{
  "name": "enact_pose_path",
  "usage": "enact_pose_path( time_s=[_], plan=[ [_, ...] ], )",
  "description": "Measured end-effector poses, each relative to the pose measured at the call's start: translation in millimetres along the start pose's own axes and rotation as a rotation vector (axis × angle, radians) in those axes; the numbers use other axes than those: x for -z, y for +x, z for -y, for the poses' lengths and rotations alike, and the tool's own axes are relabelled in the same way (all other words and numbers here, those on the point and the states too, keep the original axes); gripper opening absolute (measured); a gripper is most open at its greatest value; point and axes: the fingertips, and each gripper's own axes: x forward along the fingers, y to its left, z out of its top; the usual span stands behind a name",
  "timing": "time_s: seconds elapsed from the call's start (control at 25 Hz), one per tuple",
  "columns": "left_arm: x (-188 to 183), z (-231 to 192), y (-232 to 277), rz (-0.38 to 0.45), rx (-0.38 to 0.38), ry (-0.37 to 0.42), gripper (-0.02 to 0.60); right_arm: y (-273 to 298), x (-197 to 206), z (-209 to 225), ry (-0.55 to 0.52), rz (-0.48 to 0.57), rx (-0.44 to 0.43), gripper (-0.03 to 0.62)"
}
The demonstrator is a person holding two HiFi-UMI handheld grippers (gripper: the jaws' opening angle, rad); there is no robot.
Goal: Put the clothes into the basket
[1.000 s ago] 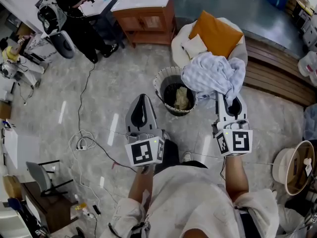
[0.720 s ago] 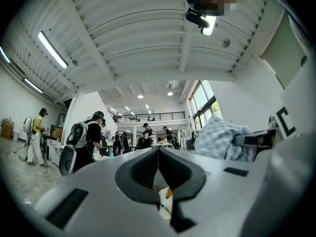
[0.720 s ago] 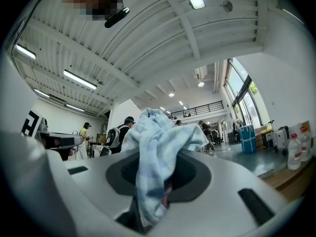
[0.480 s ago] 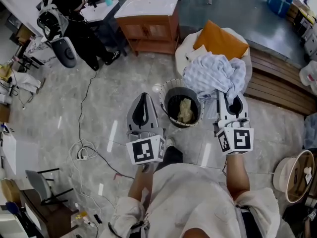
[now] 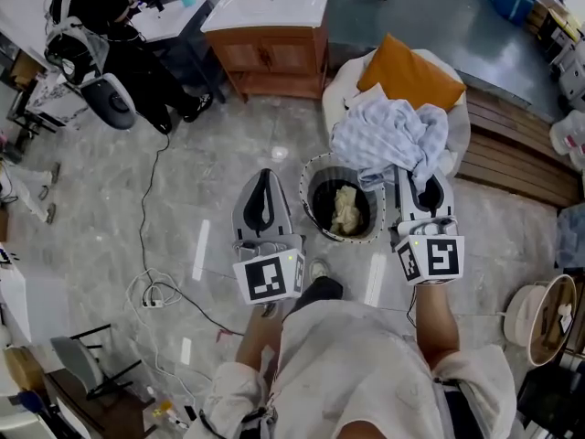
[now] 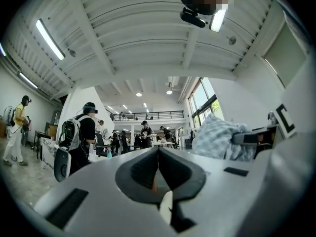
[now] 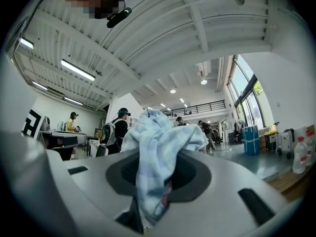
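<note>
The left gripper (image 5: 263, 188) was shut tight with nothing in it. The person had stepped closer, so the round basket (image 5: 305, 190), dark inside with a pale rim, now sat between both grippers. A crumpled yellowish cloth (image 5: 345, 210) lay in it. The soft, checked blue-and-white cloth (image 5: 379, 135) hung bunched over the basket's right rim, pinched in the right gripper (image 5: 426, 190). It looked almost ready to drop in.

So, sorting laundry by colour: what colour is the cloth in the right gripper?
Pale blue-and-white checked cloth, clearest in the head view.
</note>
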Motion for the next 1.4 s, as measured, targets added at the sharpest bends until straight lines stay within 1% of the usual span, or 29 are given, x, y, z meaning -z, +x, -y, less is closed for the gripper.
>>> enact_pose_path(
  time_s=[0.2, 0.4, 0.6, 0.68, 0.84, 1.04, 1.24, 1.4],
  plan=[
    [20.7, -25.2, 30.2, -0.018, 0.022, -0.003, 0.005, 39.1, 21.2, -17.5, -0.018, -0.048, -0.006, 0.089],
    [40.5, -27.4, 41.5, -0.032, 0.048, -0.017, 0.005, 53.3, 47.4, -20.9, -0.001, -0.094, -0.009, 0.087],
    [62.6, -40.5, 50.7, -0.058, 0.034, -0.036, 0.005, 78.1, 76.6, -29.8, 0.018, -0.153, -0.036, 0.087],
    [70.4, -37.8, 55.3, -0.062, 0.018, -0.025, 0.005, 86.1, 87.9, -25.9, 0.028, -0.172, -0.055, 0.089],
    [88.7, -16.3, 57.8, -0.073, -0.036, 0.007, 0.005, 96.0, 113.4, -8.1, 0.031, -0.187, -0.123, 0.088],
    [110.6, 0.0, 46.3, -0.089, -0.116, -0.023, 0.005, 103.0, 143.8, -6.6, 0.057, -0.243, -0.216, 0.089],
    [129.1, 18.3, 71.1, -0.094, -0.178, -0.04, 0.005, 124.3, 178.2, 13.8, 0.062, -0.307, -0.285, 0.088],
    [145.2, 30.3, 77.1, -0.13, -0.242, -0.027, 0.005, 130.4, 208.0, 21.8, 0.07, -0.365, -0.352, 0.087]
  ],
)
